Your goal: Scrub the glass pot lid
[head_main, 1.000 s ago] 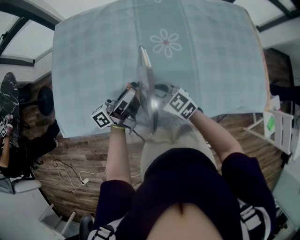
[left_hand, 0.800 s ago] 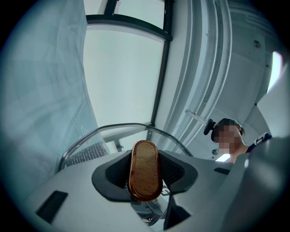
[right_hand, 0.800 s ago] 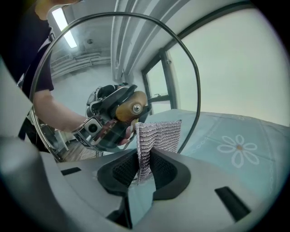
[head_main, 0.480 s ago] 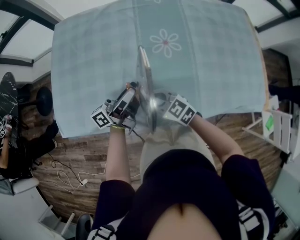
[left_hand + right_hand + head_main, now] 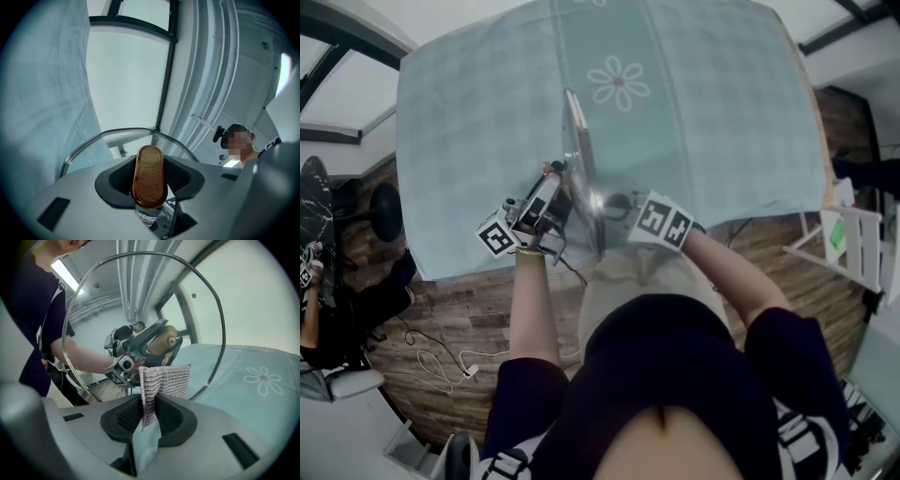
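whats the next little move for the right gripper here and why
Probably ease the right gripper forward so its scrubbing cloth presses flat on the glass lid. The left gripper clamps the wooden knob, holding the lid on edge above the table, and the cloth's free end faces the glass.

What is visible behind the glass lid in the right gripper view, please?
Through the glass lid, the left hand-held gripper shows, shut on the wooden knob, with the person's forearm. The scrubbing cloth in the right hand-held gripper covers the pane's lower middle.
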Tool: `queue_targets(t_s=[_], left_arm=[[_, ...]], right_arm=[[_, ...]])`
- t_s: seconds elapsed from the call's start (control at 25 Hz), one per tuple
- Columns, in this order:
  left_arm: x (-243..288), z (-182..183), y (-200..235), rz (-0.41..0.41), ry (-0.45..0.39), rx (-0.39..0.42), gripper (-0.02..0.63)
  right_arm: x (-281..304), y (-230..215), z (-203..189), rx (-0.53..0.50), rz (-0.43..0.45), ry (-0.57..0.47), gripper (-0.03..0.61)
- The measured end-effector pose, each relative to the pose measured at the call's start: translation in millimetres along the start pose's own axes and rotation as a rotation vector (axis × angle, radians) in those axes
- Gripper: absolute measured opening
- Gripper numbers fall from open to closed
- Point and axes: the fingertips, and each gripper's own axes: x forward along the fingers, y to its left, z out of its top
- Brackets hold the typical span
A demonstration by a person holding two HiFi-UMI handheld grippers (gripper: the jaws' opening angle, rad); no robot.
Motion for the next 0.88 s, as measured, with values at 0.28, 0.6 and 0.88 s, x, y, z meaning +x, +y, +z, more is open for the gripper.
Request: queue_targets(t_s=[0.28, 0.6, 0.88], left_arm=[[0, 1, -1, 0.003, 0.0, 0.006, 0.167], [1, 1, -1, 0.011, -0.004, 0.008, 0.167], [2, 0, 0, 0.021, 0.005, 0.009, 0.167]], right_arm=[[-8, 18, -1, 0.024, 0.073, 0.013, 0.078], [-22, 39, -1, 0.023, 0.132, 0.02, 0.078], [-34, 52, -4, 0.009, 0.156, 0.019, 0.078]])
